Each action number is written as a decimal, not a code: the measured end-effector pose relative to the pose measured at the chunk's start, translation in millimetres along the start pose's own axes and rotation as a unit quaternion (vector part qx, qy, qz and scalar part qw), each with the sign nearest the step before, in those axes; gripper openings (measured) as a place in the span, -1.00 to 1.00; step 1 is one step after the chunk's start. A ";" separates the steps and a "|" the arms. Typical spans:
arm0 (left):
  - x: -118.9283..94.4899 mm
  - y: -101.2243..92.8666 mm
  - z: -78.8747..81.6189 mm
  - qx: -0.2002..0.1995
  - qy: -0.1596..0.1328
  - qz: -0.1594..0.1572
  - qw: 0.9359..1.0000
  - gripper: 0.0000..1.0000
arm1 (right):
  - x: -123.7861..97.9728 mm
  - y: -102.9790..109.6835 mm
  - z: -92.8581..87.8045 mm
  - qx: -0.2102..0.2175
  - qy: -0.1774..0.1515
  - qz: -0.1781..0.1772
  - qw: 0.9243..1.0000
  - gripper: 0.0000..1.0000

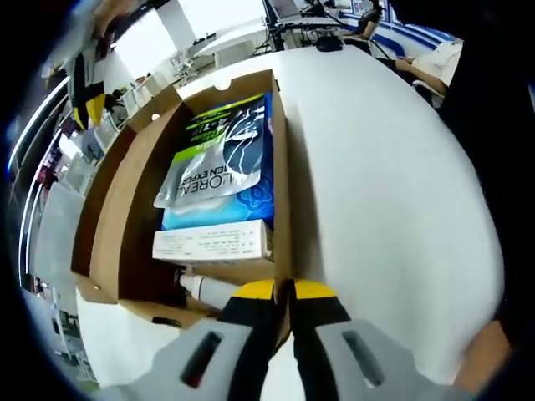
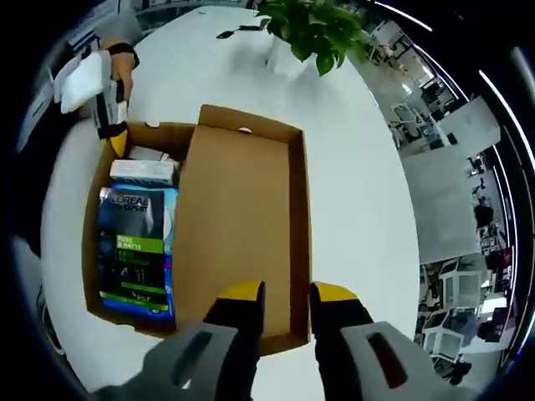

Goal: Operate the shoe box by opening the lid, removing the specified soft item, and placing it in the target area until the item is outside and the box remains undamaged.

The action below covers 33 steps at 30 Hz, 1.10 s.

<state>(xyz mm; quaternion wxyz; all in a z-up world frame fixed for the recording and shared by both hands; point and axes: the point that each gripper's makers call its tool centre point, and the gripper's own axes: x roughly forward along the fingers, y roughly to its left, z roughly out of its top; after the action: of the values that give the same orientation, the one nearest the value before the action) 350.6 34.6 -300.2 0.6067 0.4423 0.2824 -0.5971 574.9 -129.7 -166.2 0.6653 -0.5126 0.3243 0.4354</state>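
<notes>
Shoe box (image 2: 242, 225): brown cardboard, on a white table (image 2: 351, 167), lid (image 2: 238, 234) already swung fully open and lying flat beside the tray. Contents, seen in the left gripper view: a blue-and-green pouch (image 1: 226, 163) lying flat on top, a small white carton (image 1: 213, 242) against its near end, and a white bottle (image 1: 209, 291) beneath that, at the near wall. The pouch is judged the soft item: light, limp, with a glossy film that looks slippery; best taken by a flat sealed edge or corner, since the middle would likely buckle and slide. Left tongs (image 1: 282, 292): tips nearly together on the box's near wall, seemingly pinching the cardboard rim, though contact cannot be told for sure. In the right gripper view the left tongs sit at the box's far corner. Right tongs (image 2: 287, 294): released, jaws apart over the lid's near edge, holding nothing. The cardboard walls look thin and easily creased. A potted plant (image 2: 313, 29) stands well apart.
</notes>
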 end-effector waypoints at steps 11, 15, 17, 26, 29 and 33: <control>10.7 -1.3 -0.9 -0.008 0.007 -0.015 1.000 -0.90 | -35.2 40.2 14.3 -0.001 -0.018 -0.007 1.000 -0.54; 10.0 -1.7 -1.8 -0.003 0.012 -0.011 1.000 -0.90 | -50.7 65.5 15.3 -0.012 -0.018 -0.010 1.000 -0.53; 9.6 -1.4 -2.3 -0.001 0.015 -0.010 1.000 -0.90 | -53.2 76.3 16.9 -0.013 -0.020 -0.007 1.000 -0.52; 4.7 -0.3 -3.0 -0.021 0.010 -0.005 1.000 -0.87 | -44.6 114.5 20.1 0.000 -0.007 0.009 1.000 -0.46; -0.8 -0.7 -1.4 -0.019 0.002 -0.001 1.000 -0.86 | -41.9 122.0 20.3 -0.003 0.002 0.008 1.000 -0.46; -11.1 0.3 0.6 -0.025 -0.015 0.001 1.000 -0.86 | -35.4 129.8 23.8 -0.025 0.005 -0.004 1.000 -0.45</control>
<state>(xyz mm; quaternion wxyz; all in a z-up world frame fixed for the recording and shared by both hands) 349.4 39.4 -290.3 0.6224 0.4179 0.2876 -0.5960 441.7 -103.0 -180.7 0.6527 -0.5324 0.3143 0.4379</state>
